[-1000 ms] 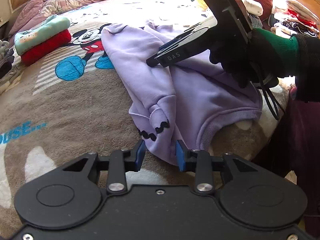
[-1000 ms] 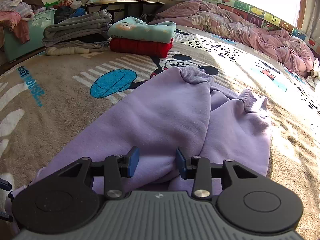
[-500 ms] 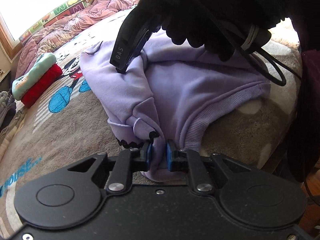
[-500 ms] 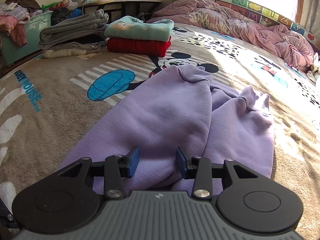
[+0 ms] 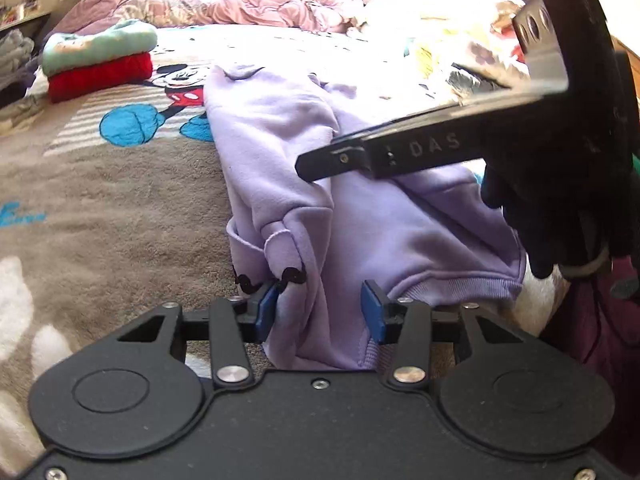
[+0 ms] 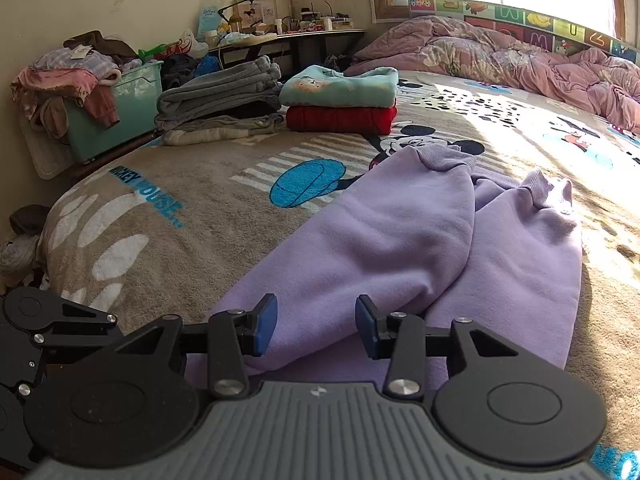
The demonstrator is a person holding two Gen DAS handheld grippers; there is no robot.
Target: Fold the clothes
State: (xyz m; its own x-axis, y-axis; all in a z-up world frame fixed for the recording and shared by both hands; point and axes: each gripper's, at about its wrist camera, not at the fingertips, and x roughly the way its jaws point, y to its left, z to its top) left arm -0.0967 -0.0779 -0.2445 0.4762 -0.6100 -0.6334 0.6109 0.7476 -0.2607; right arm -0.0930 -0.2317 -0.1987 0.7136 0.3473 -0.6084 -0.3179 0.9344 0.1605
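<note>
A lavender sweatshirt lies crumpled on the Mickey Mouse blanket, its ribbed hem toward the bed's near edge. My left gripper is open at that hem, and a bunched fold with black trim sits loose between its blue pads. A gloved hand holds my right gripper just above the middle of the sweatshirt. In the right wrist view the right gripper is open, hovering over a folded-over sleeve of the sweatshirt with nothing held.
A folded teal top on a folded red one sits farther up the bed, beside a grey folded pile. A teal bin heaped with clothes stands by the wall. A pink duvet lies under the window.
Half a second ago my left gripper was shut on the hem fold; now it is open, with the fabric slack between the pads. The right gripper stayed open and now sits higher above the sweatshirt.
</note>
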